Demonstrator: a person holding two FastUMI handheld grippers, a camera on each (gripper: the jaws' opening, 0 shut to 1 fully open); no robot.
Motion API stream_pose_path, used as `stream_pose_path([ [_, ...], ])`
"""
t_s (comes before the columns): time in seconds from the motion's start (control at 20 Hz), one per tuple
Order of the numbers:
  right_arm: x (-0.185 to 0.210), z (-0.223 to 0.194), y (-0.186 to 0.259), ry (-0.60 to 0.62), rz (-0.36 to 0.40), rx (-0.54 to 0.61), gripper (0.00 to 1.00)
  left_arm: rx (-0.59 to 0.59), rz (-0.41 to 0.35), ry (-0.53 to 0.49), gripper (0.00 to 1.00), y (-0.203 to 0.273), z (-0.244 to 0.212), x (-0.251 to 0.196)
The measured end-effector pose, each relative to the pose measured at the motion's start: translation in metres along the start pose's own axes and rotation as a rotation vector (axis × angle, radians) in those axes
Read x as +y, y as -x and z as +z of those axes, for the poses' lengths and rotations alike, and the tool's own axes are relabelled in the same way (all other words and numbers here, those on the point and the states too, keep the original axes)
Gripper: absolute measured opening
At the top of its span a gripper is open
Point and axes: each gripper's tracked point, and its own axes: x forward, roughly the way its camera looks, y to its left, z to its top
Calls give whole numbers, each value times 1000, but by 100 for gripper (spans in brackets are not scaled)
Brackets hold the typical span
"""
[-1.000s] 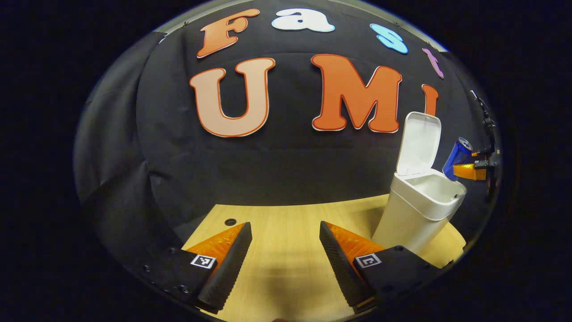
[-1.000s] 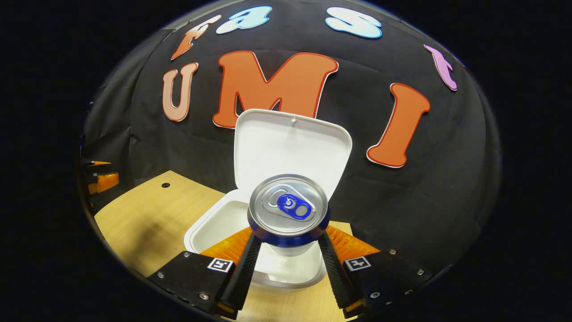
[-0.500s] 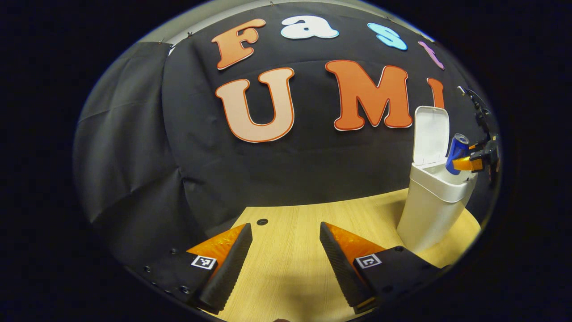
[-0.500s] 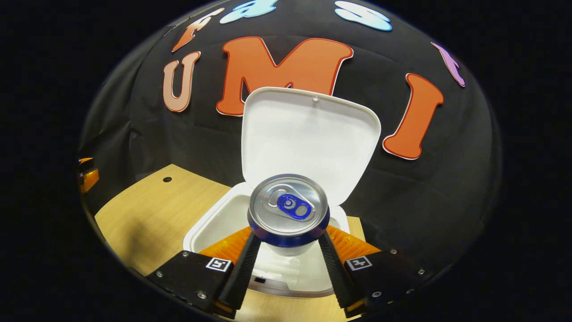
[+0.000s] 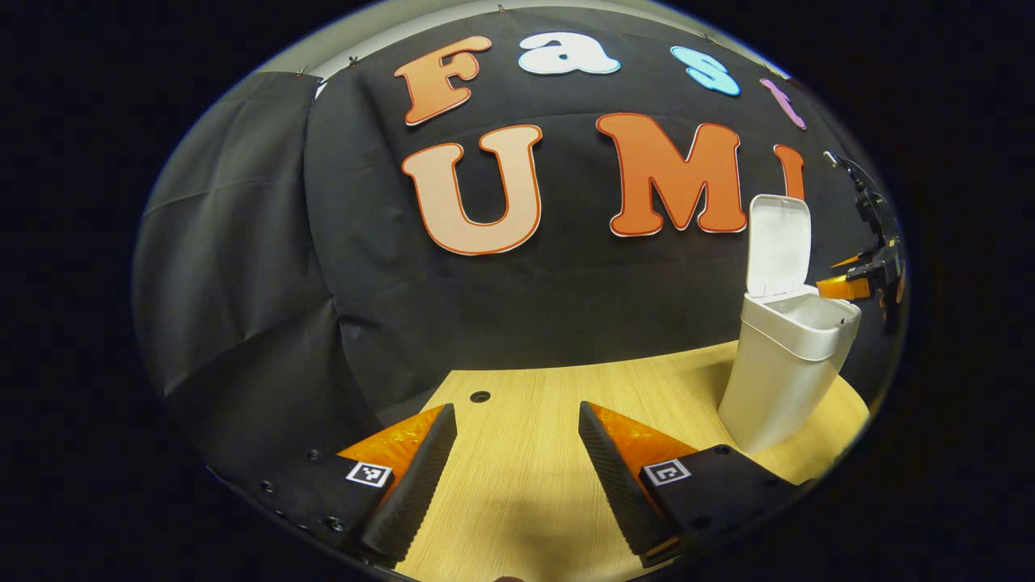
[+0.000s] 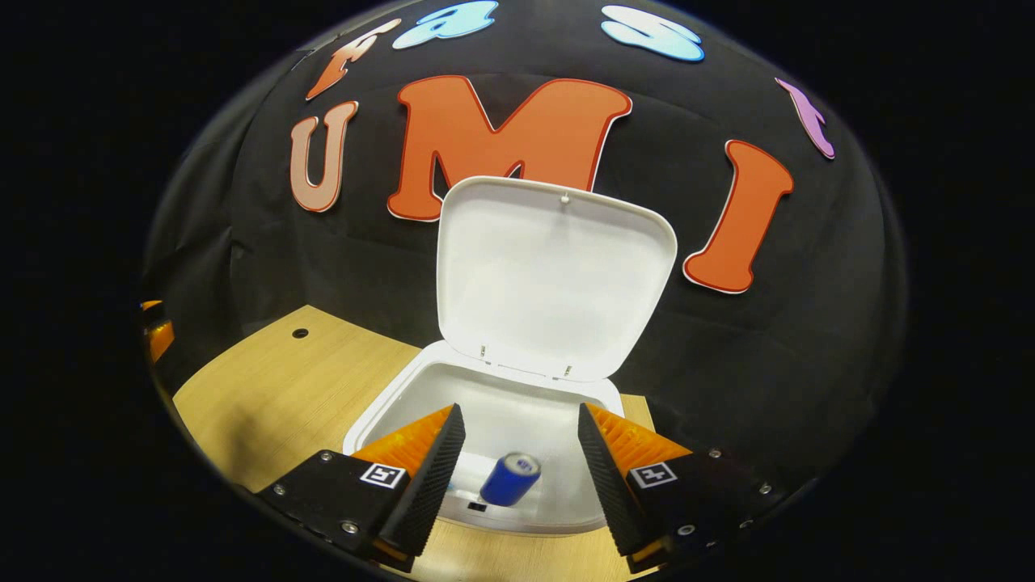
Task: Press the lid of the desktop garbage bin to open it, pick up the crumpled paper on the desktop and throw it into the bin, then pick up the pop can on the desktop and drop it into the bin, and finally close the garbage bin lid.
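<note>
The pale wood-grain bench [image 5: 534,420] carries a tall white plastic garbage bin [image 5: 780,380], smooth-walled with rounded corners. Its hinged white lid [image 6: 554,275] stands upright, so the bin is open. Both the left tool [image 5: 517,453] and the right tool [image 6: 517,461] are spread wide, gripping nothing. The small blue metal pop can [image 6: 509,478] lies inside the bin. I judge closing the lid remains; crumpled paper cannot be made out.

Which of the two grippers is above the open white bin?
The right gripper: its fingers frame the white plastic bin with the blue can inside. The left gripper is over the wooden table.
</note>
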Motion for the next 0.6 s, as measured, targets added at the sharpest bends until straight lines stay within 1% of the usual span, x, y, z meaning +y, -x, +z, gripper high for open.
stream_pose_path([
  [0.35, -9, 39, 16, 16, -25, -51, 86, 11, -15, 11, 97, 3, -10, -1],
  [0.6, -16, 79, 21, 44, -47, -106, 86, 10, -15, 11, 97, 5, -15, 3],
])
